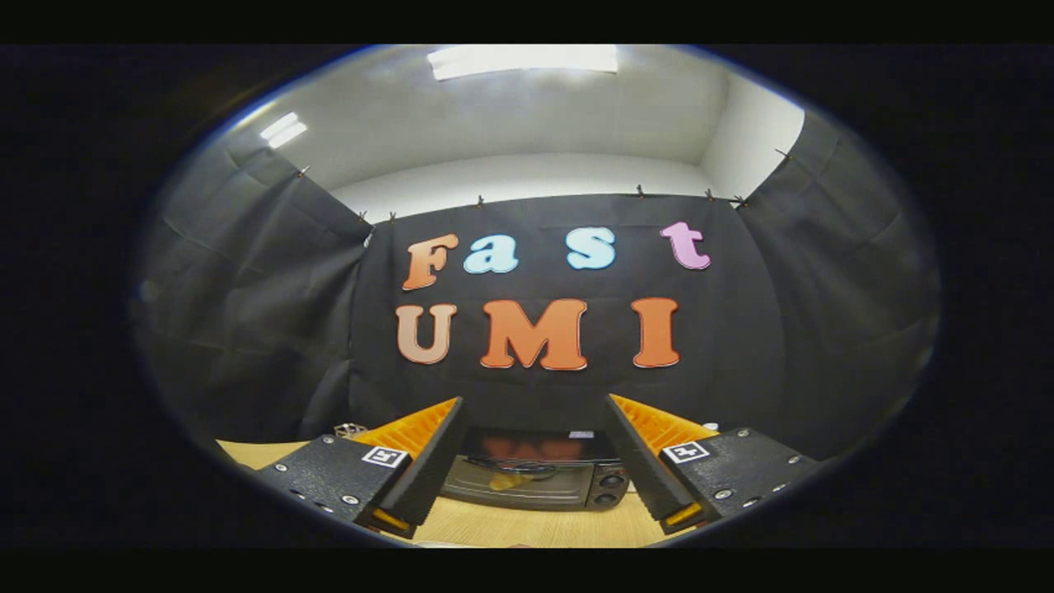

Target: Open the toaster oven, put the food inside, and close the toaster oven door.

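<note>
A dark toaster oven point(535, 473) stands on the wooden table point(527, 527), beyond my fingers and framed between them. Its glass door looks closed, and two round knobs point(611, 489) sit on its right side. Something yellowish shows behind or reflected in the glass; I cannot tell which. My gripper point(533, 461) is held above the table, well short of the oven, open wide with nothing between its fingers point(428, 469).
Black cloth walls close the booth behind and on both sides of the oven. A small metal object point(350, 429) sits on the table to the left, past the left finger. Bare wooden tabletop lies between the fingers and the oven.
</note>
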The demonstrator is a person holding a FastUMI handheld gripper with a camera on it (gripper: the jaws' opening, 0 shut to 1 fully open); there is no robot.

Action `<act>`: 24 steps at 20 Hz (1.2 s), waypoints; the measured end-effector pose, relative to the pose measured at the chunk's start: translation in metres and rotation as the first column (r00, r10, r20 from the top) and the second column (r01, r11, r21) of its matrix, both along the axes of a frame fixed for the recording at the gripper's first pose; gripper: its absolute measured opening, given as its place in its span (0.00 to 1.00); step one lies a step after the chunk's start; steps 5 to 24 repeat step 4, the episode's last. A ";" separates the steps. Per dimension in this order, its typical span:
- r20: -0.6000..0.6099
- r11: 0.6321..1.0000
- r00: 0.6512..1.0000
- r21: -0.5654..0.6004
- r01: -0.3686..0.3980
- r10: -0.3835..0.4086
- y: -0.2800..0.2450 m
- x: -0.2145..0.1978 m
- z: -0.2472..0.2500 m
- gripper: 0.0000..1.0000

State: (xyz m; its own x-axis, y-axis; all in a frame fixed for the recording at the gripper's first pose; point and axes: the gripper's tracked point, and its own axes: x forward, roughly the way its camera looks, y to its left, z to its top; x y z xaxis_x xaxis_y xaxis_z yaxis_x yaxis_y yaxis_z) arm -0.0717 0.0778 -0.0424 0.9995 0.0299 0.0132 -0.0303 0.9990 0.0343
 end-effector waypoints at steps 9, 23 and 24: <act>-0.012 1.000 1.000 0.003 -0.014 0.015 0.005 0.001 -0.003 0.97; -0.012 1.000 1.000 0.003 -0.014 0.015 0.005 0.001 -0.003 0.97; -0.012 1.000 1.000 0.003 -0.014 0.015 0.005 0.001 -0.003 0.97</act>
